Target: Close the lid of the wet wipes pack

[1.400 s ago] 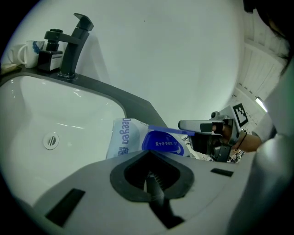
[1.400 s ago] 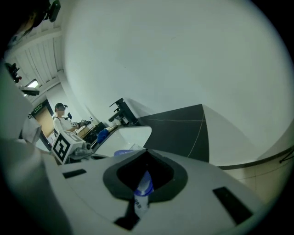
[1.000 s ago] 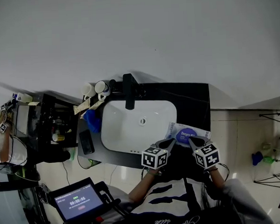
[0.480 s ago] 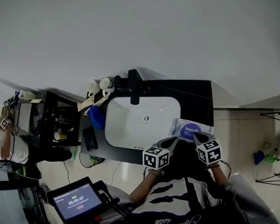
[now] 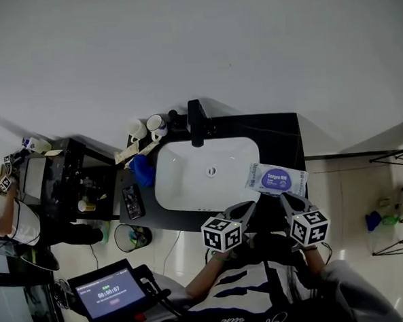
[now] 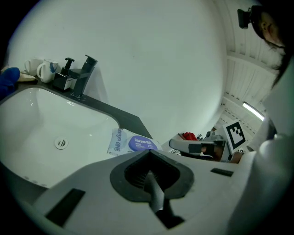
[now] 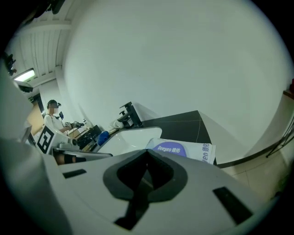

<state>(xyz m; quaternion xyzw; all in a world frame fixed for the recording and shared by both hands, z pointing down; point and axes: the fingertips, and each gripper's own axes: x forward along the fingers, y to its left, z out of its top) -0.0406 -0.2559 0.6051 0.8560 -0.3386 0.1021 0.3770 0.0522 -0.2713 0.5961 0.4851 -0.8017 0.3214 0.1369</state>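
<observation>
Both grippers have come back off the wet wipes pack (image 5: pixel 276 180) since a second ago. Their tips were on its near edge then, and now they sit just short of it.

From my seat, the left gripper (image 5: pixel 249 205) has its jaws pressed together with nothing between them. Its own camera shows the two halves meeting in a point. The right gripper (image 5: pixel 284 197) is the same, jaws together and empty.

The pack lies flat just ahead of both tools, forward and to the right of the left gripper, forward and slightly left of the right one. Its purple oval lid (image 7: pixel 169 148) looks flush with the wrapper. The pack rests on the dark counter (image 5: pixel 282 142), and its left end overlaps the rim of the white sink (image 5: pixel 186 188).

The basin spreads out ahead and to the left of the left gripper. A black faucet (image 6: pixel 83 75) and two mugs (image 6: pixel 42 69) stand beyond its far edge.
</observation>
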